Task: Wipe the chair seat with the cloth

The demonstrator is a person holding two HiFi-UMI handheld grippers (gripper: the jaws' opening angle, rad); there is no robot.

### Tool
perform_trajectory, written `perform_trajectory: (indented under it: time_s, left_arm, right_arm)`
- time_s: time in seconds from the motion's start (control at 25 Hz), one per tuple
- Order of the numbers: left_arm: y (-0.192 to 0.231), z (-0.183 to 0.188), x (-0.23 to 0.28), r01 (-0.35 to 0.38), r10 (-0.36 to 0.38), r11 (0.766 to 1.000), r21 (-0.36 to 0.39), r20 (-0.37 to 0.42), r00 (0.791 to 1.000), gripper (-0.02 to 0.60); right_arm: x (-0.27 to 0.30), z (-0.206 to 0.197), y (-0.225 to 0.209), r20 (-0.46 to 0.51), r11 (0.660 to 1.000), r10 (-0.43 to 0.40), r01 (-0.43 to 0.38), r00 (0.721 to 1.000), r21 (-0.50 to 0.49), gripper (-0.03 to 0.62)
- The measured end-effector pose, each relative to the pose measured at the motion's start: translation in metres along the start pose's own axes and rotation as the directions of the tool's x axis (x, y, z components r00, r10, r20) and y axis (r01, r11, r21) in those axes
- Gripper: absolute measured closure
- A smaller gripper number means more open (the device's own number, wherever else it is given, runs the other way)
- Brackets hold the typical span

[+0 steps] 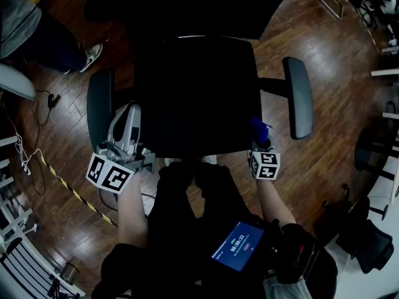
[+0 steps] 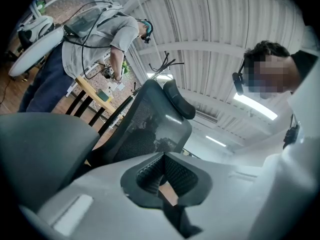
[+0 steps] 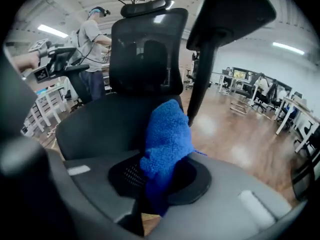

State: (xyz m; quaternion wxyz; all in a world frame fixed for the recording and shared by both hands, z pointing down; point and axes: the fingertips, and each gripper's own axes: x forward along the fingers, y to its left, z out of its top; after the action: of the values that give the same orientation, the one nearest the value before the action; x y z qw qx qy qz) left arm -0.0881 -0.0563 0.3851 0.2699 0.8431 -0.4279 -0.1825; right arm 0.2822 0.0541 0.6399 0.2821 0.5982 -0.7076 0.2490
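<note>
The black office chair seat (image 1: pixel 193 92) fills the middle of the head view, with an armrest on each side. My right gripper (image 1: pixel 260 137) is at the seat's front right corner, shut on a blue cloth (image 1: pixel 259 128). In the right gripper view the blue cloth (image 3: pixel 166 144) sticks up from between the jaws of the right gripper (image 3: pixel 162 161), with the seat (image 3: pixel 100 126) and mesh backrest (image 3: pixel 145 49) beyond. My left gripper (image 1: pixel 129 114) lies by the left armrest (image 1: pixel 100 108), its jaws shut on nothing. In its own view the left gripper (image 2: pixel 162 159) points up at the backrest (image 2: pixel 150 129).
The right armrest (image 1: pixel 298 97) stands out on a post beside the seat. A person (image 1: pixel 37 36) stands at the far left on the wooden floor. Cables and a yellow-black tape strip (image 1: pixel 75 195) lie at the left. Another dark chair (image 1: pixel 368 242) sits at the lower right.
</note>
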Motion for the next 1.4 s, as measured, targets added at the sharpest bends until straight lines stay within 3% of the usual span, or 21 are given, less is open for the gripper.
perform_trajectory:
  time_s: [0.32, 0.4, 0.48, 0.6, 0.8, 0.92, 1.0, 1.08, 1.2, 1.4]
  left_arm:
    - [-0.005, -0.008, 0.002, 0.012, -0.012, 1.000, 0.000, -0.026, 1.000, 0.591]
    - [-0.012, -0.012, 0.002, 0.027, -0.027, 1.000, -0.013, -0.048, 0.998, 0.591]
    - [-0.025, -0.012, 0.003, 0.046, -0.047, 0.999, -0.019, -0.071, 0.996, 0.591]
    - [-0.053, 0.000, 0.001, 0.058, -0.060, 0.998, -0.031, -0.070, 0.996, 0.591]
    - [-0.128, 0.045, -0.018, 0.091, -0.092, 0.995, -0.027, -0.027, 0.995, 0.591]
    - [-0.180, 0.059, -0.042, 0.115, -0.115, 0.993, -0.034, -0.023, 0.993, 0.591]
    - [-0.206, 0.069, -0.051, 0.152, -0.152, 0.988, -0.020, -0.003, 0.988, 0.591]
    - [-0.227, 0.079, -0.059, 0.201, -0.201, 0.979, -0.014, 0.025, 0.979, 0.591]
    - [-0.258, 0.079, -0.087, 0.264, -0.263, 0.964, -0.027, 0.029, 0.964, 0.591]
    - [-0.295, 0.080, -0.161, 0.330, -0.328, 0.943, -0.039, 0.046, 0.944, 0.591]
  right_arm:
    - [0.001, 0.007, -0.004, 0.010, 0.997, -0.010, 0.009, 1.000, 0.077, 0.510]
    - [-0.004, 0.028, 0.012, 0.060, 0.994, 0.049, -0.054, 0.997, 0.093, 0.510]
    - [-0.017, 0.067, 0.035, 0.159, 0.980, 0.141, -0.160, 0.977, 0.115, 0.510]
    - [-0.061, 0.141, 0.064, 0.334, 0.930, 0.272, -0.336, 0.902, 0.150, 0.510]
    - [-0.173, 0.250, 0.091, 0.567, 0.788, 0.401, -0.587, 0.719, 0.187, 0.510]
    - [-0.249, 0.280, 0.109, 0.628, 0.727, 0.459, -0.672, 0.629, 0.141, 0.510]
    - [-0.287, 0.298, 0.117, 0.679, 0.689, 0.483, -0.718, 0.553, 0.094, 0.510]
    - [-0.317, 0.310, 0.123, 0.726, 0.670, 0.487, -0.741, 0.485, 0.045, 0.510]
    - [-0.363, 0.302, 0.133, 0.770, 0.660, 0.465, -0.751, 0.437, 0.028, 0.510]
    - [-0.427, 0.261, 0.161, 0.821, 0.634, 0.408, -0.771, 0.399, 0.060, 0.510]
